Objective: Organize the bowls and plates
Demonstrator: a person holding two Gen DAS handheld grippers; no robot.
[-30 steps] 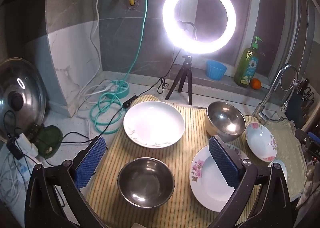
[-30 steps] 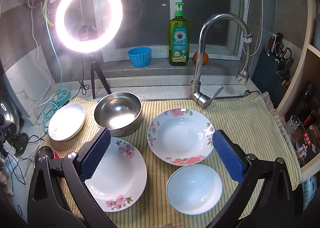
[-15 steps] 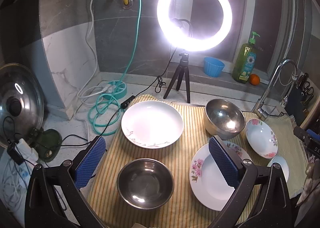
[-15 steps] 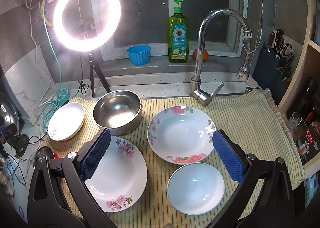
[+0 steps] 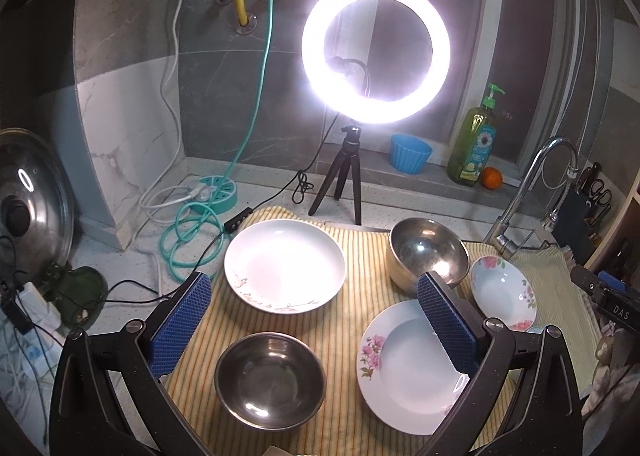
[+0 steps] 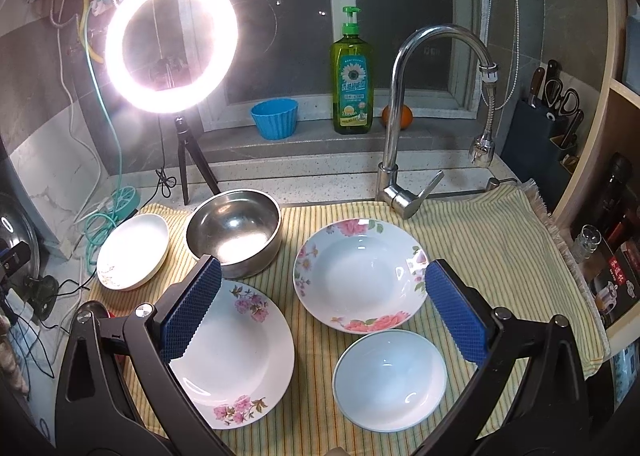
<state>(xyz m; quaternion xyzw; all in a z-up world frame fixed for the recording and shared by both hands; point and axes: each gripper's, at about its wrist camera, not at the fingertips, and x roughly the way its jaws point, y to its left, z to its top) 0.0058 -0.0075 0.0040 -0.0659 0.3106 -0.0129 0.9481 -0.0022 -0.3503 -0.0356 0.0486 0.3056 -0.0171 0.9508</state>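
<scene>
On a yellow striped cloth point(image 5: 352, 320) lie a white plate point(image 5: 284, 266), a near steel bowl point(image 5: 270, 380), a far steel bowl point(image 5: 428, 252), a flowered plate point(image 5: 408, 368) and a flowered deep plate point(image 5: 502, 292). The right wrist view shows the far steel bowl point(image 6: 234, 232), the flowered plate point(image 6: 236, 356), the deep plate point(image 6: 360, 274), a small white bowl point(image 6: 390, 380) and the white plate point(image 6: 132, 252). My left gripper point(image 5: 316, 320) is open and empty above the near steel bowl. My right gripper point(image 6: 320, 308) is open and empty above the deep plate and small bowl.
A lit ring light on a tripod point(image 5: 346, 175) stands behind the cloth. A faucet point(image 6: 404, 159), a green soap bottle point(image 6: 352, 75), a blue cup point(image 6: 275, 117) and an orange sit at the back. Cables and a power strip point(image 5: 212, 195) lie left. A pot lid point(image 5: 28, 207) leans far left.
Both grippers stay open and empty. The left view has tilted and shifted slightly, so the dishes sit a little further right in it. The right view has barely changed.
</scene>
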